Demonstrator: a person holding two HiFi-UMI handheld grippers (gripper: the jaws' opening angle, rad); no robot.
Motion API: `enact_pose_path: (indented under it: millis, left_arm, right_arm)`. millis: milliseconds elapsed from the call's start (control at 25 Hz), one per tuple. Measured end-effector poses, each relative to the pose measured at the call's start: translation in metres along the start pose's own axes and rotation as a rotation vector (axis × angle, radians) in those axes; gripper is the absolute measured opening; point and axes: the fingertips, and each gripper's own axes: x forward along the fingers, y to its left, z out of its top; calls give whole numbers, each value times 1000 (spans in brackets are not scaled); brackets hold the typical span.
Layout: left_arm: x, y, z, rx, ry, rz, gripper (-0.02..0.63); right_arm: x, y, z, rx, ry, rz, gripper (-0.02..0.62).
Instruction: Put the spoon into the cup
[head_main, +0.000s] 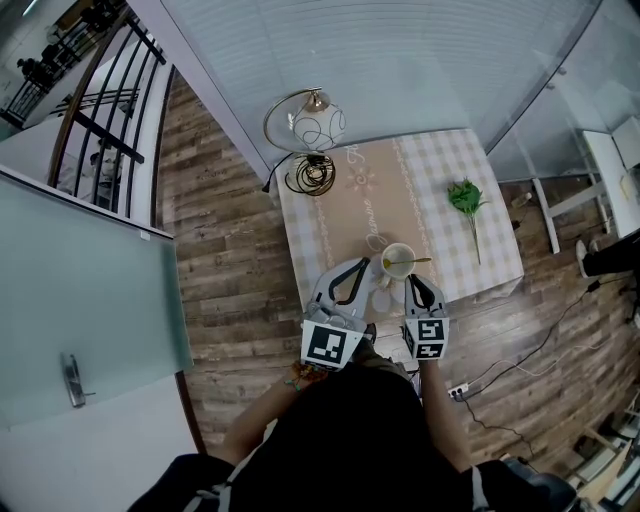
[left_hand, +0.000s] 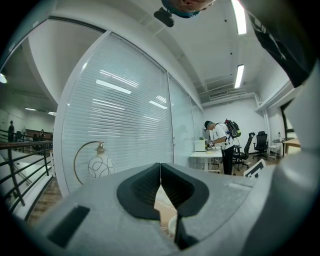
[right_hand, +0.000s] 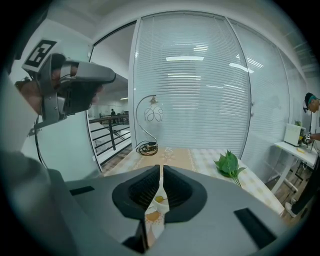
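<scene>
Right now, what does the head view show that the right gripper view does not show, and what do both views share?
Head view only: the whole cup with the spoon in it, handle over the rim to the right; the right gripper from above; a door handle. The right gripper view catches only a sliver of the cup between its shut jaws.
Right gripper view only: the ceiling; a person's head at the far right edge.
Both: the lamp, the leafy sprig, the table, the left gripper.

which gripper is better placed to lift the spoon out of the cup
Right: the spoon handle sticks out of the cup toward the right gripper; the left gripper sits on the other side.
</scene>
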Motion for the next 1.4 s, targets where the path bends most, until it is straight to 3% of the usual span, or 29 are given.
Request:
enact_pose_path:
  millis: [360,520,720,1160,1400]
  left_arm:
    - [2,-5,-2,-9,11,-17,17]
    - [3,-11,-3,25,8,-43,17]
    - [4,-16,2,2,0,-51,17]
    - [-1,-22,12,51,-29,-73,17]
    - [-10,-18,21,79,-58,-82,17]
  right_arm:
    - [-5,-3,7,-5,-19,-17,9]
    - [-13,-5,18,-17,-42,-32,9]
    - [-26,-13,43,-46,-94,-58,9]
    - [-62,-17,108,-80,-246,-96,9]
    - [-66,-6,118,-123,-249,-82,9]
